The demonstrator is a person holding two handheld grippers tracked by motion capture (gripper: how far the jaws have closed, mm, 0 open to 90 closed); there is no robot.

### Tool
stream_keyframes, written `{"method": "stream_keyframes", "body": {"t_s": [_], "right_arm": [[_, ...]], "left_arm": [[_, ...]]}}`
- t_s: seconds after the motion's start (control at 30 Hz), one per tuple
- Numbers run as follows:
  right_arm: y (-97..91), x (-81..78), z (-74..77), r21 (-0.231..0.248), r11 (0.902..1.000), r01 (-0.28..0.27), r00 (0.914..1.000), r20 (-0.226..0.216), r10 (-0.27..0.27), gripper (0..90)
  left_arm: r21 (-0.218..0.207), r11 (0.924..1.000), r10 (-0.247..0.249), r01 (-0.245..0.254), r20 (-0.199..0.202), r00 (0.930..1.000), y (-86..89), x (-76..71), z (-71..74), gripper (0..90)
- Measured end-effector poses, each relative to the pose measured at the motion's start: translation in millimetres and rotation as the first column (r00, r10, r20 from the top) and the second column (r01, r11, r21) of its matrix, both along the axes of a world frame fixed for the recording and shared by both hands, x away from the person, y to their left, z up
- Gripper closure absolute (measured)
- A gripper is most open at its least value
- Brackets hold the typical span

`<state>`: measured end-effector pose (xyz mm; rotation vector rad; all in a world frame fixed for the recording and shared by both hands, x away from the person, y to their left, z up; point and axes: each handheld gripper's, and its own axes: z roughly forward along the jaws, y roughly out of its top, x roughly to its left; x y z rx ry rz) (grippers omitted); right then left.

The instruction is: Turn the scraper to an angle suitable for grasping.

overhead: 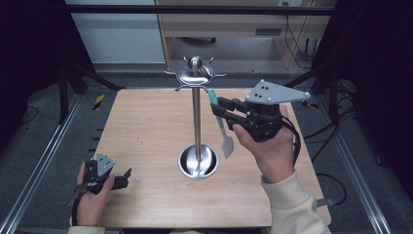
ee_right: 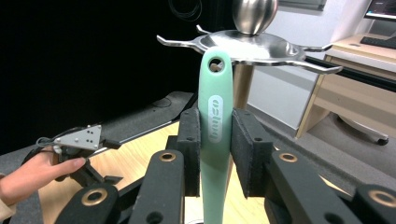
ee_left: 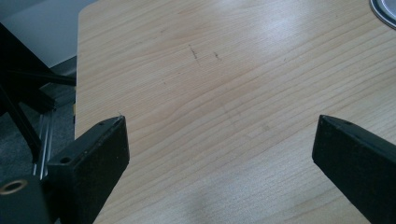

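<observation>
Mint-green silicone marks the spatula [ee_right: 215,140] that the right gripper [ee_right: 215,154] clamps by its handle, the two black pads pressing on either side just below the white lettering. In the right gripper view the handle stands upright between the jaws, and its hanging hole sits just in front of the rim of the steel rack's hooked top plate [ee_right: 261,44]; whether the handle touches a hook cannot be told from the frames. In the high view the right gripper [overhead: 220,108] is held up beside the rack's pole [overhead: 197,122], to the pole's right, with the spatula [overhead: 221,127] hanging down from the jaws and its pale blade ending above the wooden surface [overhead: 146,126], near the rack's round steel base [overhead: 198,162] but apart from it. The person's right hand [overhead: 268,146] wraps the gripper body, a cream sleeve at the wrist. The left gripper [overhead: 127,176] lies low at the near left corner of the surface, well apart from the rack, held in the left hand [overhead: 92,195]. In the left gripper view its jaws stand wide apart with bare wood between them, and a sliver of the rack's base shows at the top right corner.
</observation>
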<state>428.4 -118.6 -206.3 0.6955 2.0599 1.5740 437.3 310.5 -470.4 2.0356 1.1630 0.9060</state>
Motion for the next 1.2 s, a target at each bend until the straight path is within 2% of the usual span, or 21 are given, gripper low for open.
{"method": "stream_keyframes", "body": {"t_s": [0.53,1.2], "right_arm": [[9.0,6.1,-0.6,-0.031,0.9994,0.017,0.9998,-0.007,-0.018,74.0],[17.7,15.9,-7.7,-0.004,0.9993,0.037,0.9992,-0.018,-0.037,74.0]], "left_arm": [[0.001,1.0,-0.006,0.006,-0.008,0.9999,-0.8,0.5,-0.8,3.6],[0.006,0.9999,-0.008,0.008,-0.01,0.9999,-1.4,0.6,-1.0,3.8]]}}
